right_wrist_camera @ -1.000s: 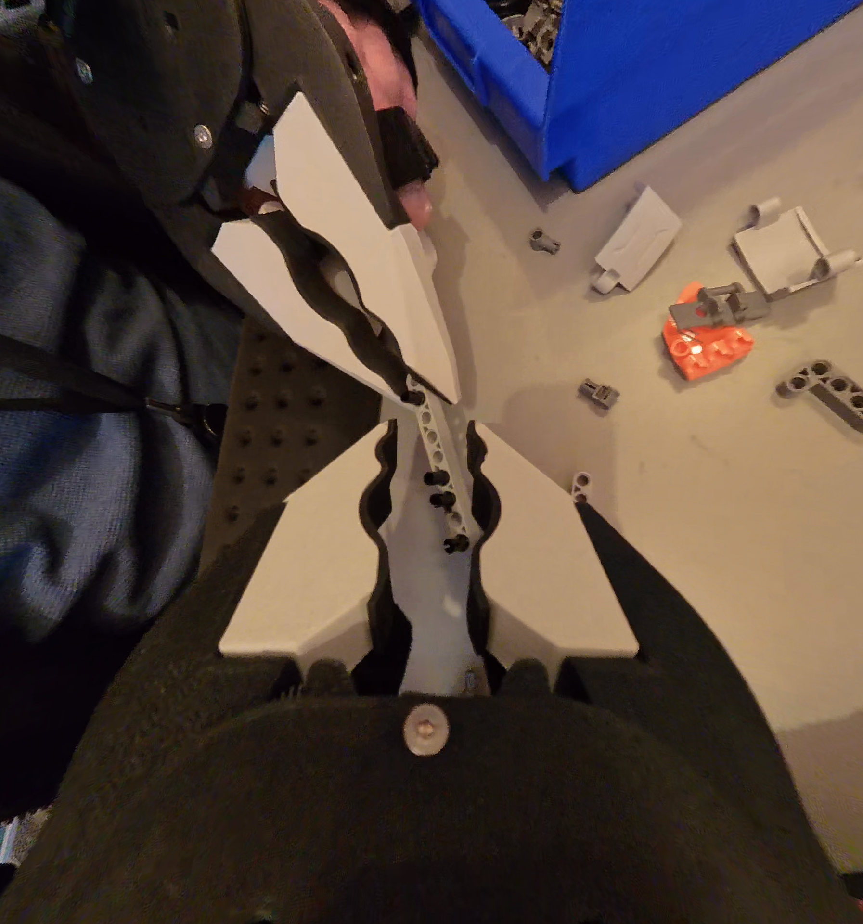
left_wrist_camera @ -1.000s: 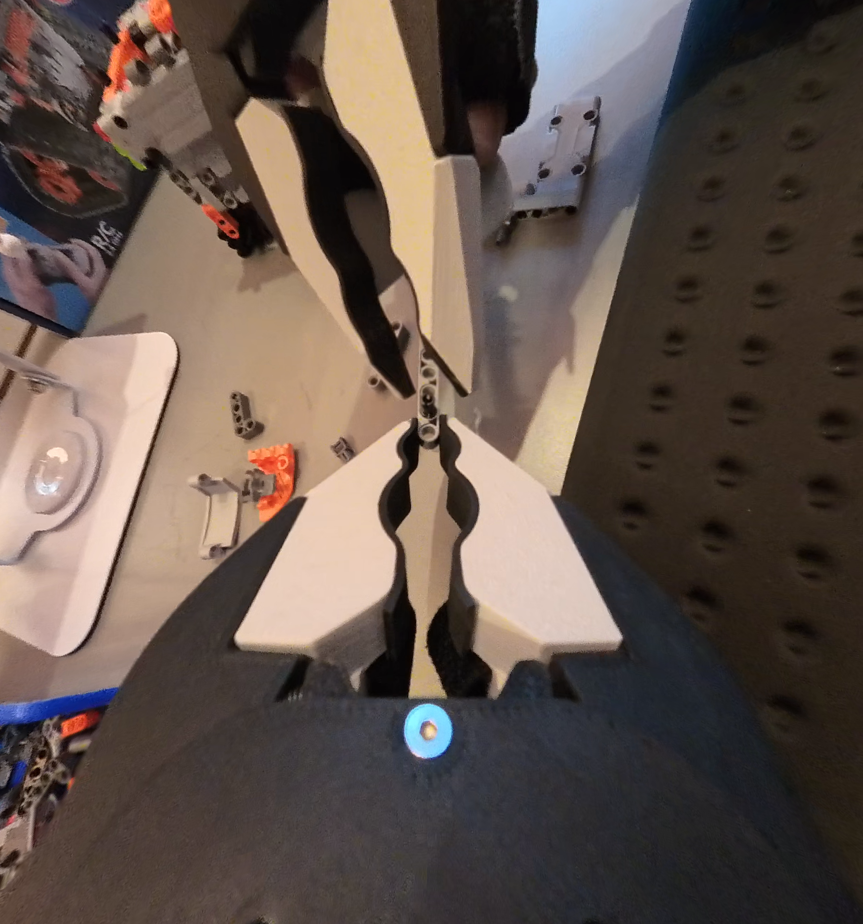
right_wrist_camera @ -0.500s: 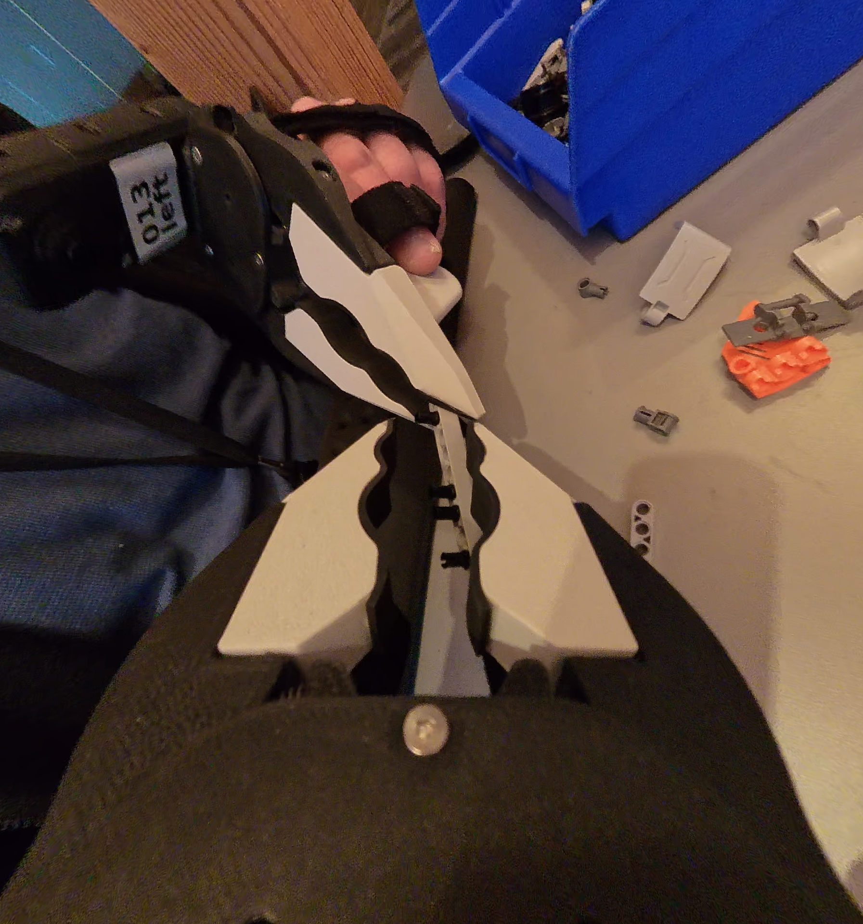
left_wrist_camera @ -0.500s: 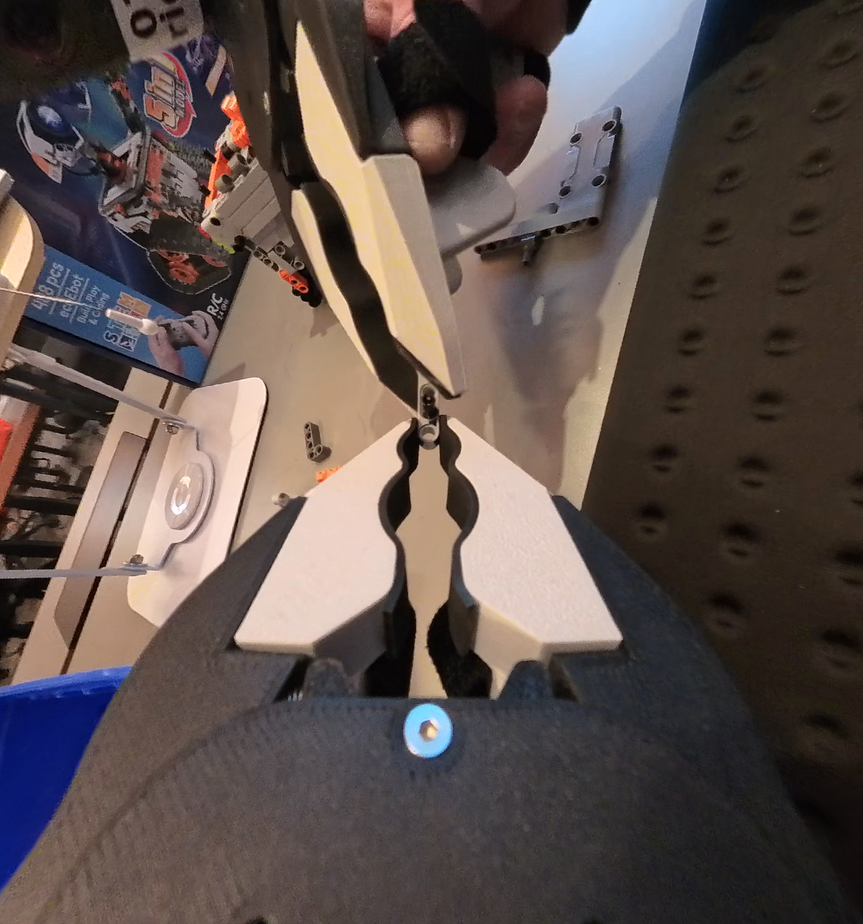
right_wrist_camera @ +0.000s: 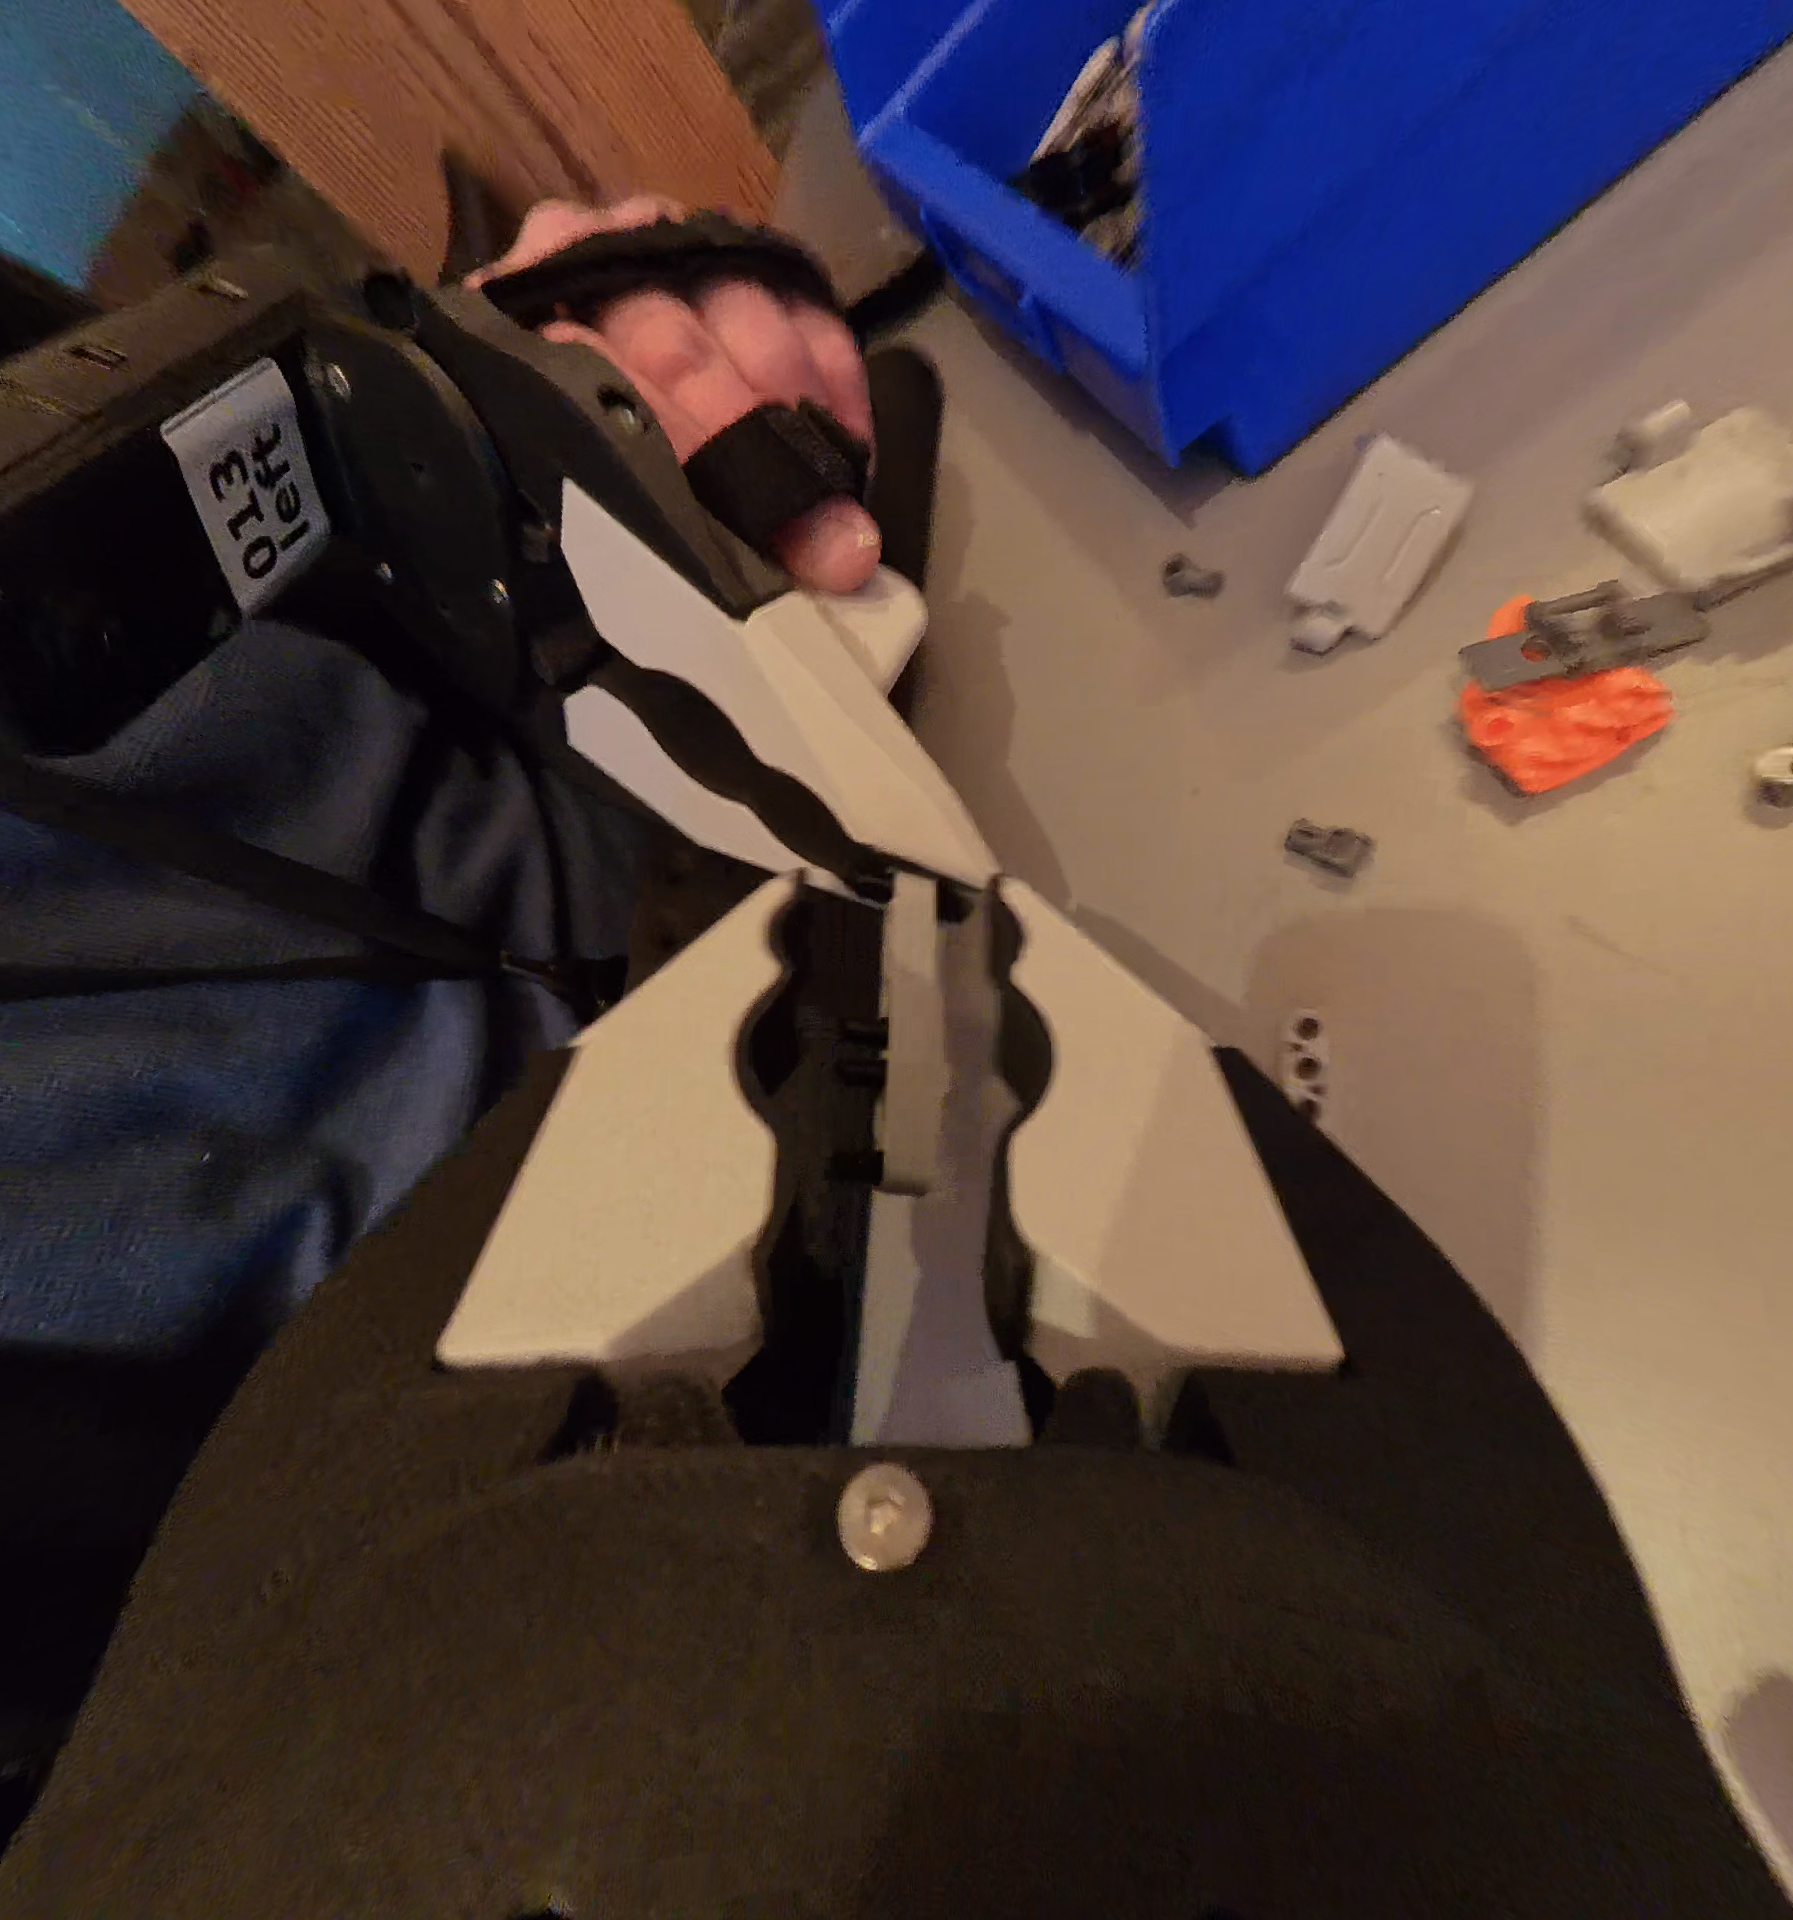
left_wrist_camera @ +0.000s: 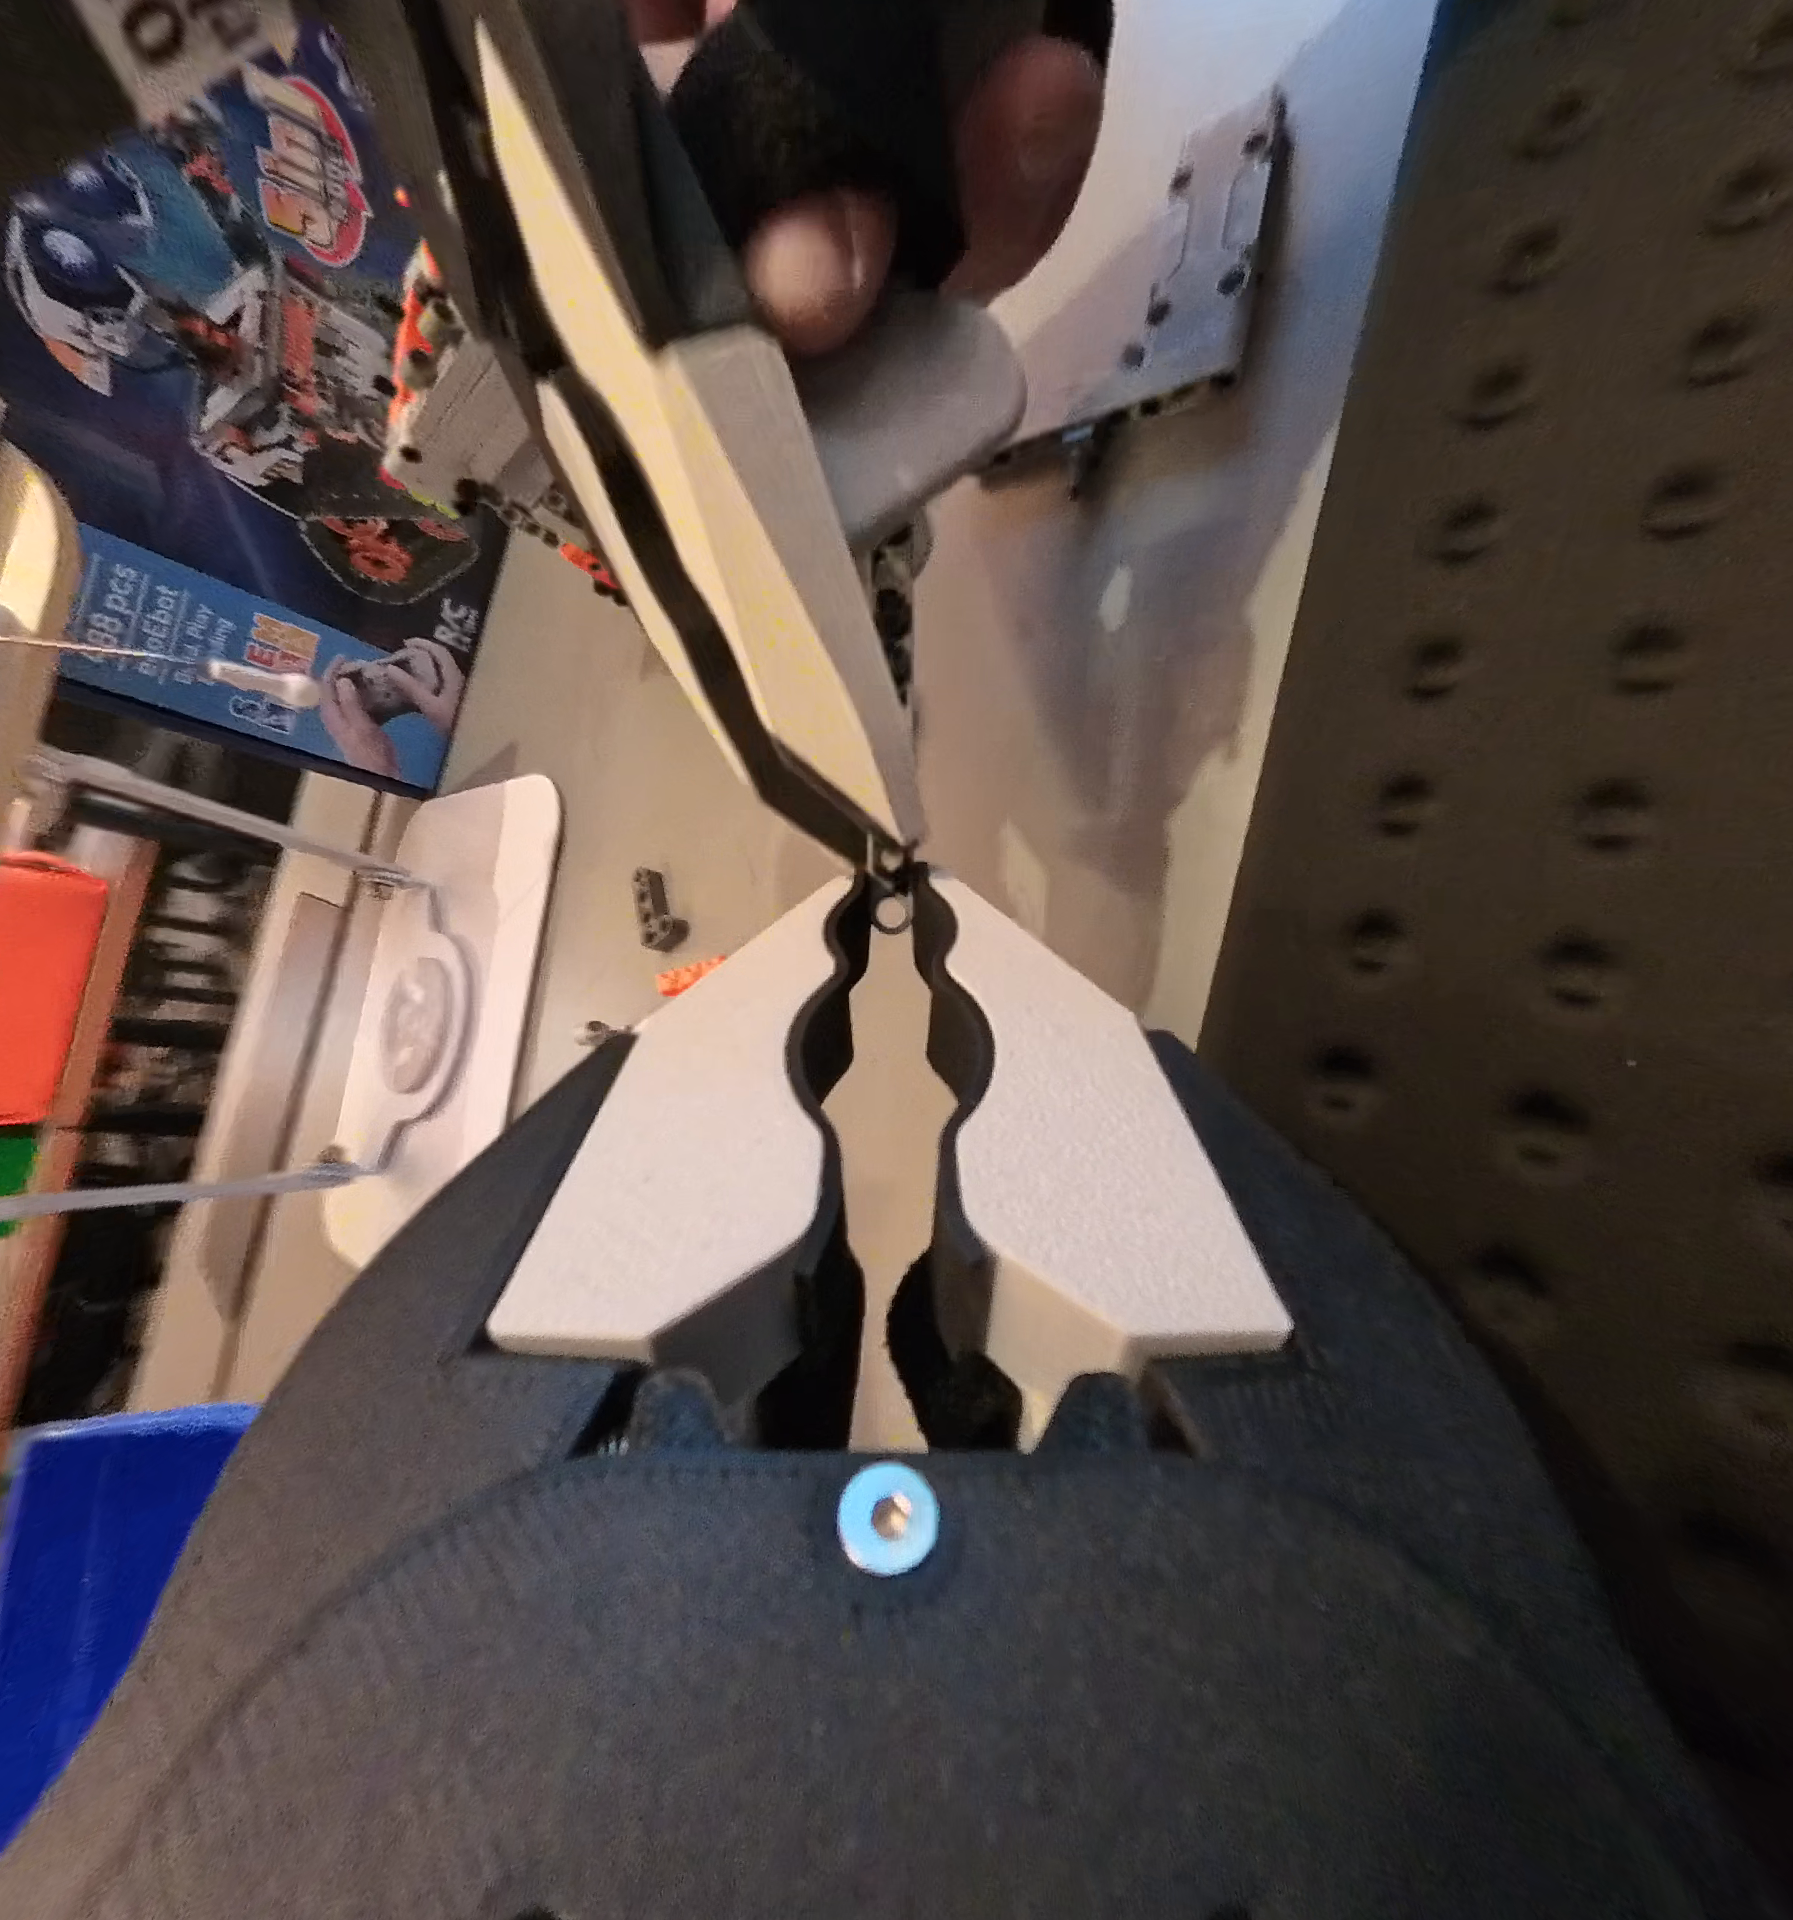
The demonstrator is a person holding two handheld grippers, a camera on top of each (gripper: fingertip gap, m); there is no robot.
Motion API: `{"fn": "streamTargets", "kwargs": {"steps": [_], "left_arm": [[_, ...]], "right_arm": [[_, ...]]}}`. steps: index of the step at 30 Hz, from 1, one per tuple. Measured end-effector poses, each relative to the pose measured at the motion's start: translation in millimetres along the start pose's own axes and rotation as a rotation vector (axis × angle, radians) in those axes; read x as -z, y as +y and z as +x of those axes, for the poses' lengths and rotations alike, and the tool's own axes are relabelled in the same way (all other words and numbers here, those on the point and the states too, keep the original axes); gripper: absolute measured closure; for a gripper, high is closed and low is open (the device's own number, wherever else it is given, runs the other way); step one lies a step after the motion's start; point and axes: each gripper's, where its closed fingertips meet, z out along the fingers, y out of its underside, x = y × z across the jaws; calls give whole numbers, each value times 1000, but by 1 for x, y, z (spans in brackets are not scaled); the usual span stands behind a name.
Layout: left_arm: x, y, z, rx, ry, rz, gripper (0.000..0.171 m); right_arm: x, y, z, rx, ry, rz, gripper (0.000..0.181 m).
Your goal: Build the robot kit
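Observation:
In the right wrist view, my right gripper (right_wrist_camera: 897, 883) is shut on a long grey beam (right_wrist_camera: 913, 1039) with black pins on its left side. The beam lies edge-on between the fingers. My left gripper (right_wrist_camera: 871, 873) comes in from the upper left, held by a gloved hand (right_wrist_camera: 757, 416), and pinches the beam's far end. In the left wrist view, my left gripper (left_wrist_camera: 887, 899) is shut on the beam's end (left_wrist_camera: 890, 916), which shows as a small grey ring. The right gripper (left_wrist_camera: 897, 847) meets it tip to tip from above. Both are held above the grey table (right_wrist_camera: 1494, 1143).
A blue bin (right_wrist_camera: 1391, 260) of parts stands at the back; its corner also shows in the left wrist view (left_wrist_camera: 92, 1558). An orange piece (right_wrist_camera: 1557, 727) and grey panels (right_wrist_camera: 1380, 540) lie loose. A black dimpled mat (left_wrist_camera: 1546, 935), a toy box (left_wrist_camera: 227, 416) and a white stand base (left_wrist_camera: 424, 987) flank the grippers. The tips of both grippers are at nearly the same place. My right tips are roughly 10 cm from the orange piece (right_wrist_camera: 1557, 727).
Both grippers have stayed joined on the beam and have risen and tilted together. The beam has turned from face-on to edge-on in the right wrist view.

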Motion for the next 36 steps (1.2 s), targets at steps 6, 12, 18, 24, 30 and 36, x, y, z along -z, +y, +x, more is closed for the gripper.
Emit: {"fn": "streamTargets", "kwargs": {"steps": [6, 12, 18, 24, 30, 36], "left_arm": [[-11, 14, 20, 219, 242, -43, 167], [-17, 27, 31, 287, 328, -114, 167], [-17, 28, 31, 372, 389, -112, 165], [-17, 28, 31, 405, 404, -104, 161], [-16, 28, 31, 417, 418, -99, 160], [-16, 29, 31, 422, 421, -95, 159]], "right_arm": [[68, 0, 27, 106, 341, 47, 156], [103, 41, 46, 159, 589, -89, 158], [55, 41, 65, 251, 641, -195, 162], [30, 40, 79, 276, 617, -300, 169], [25, 42, 82, 278, 602, -319, 177], [34, 34, 74, 287, 589, -254, 177]]}}
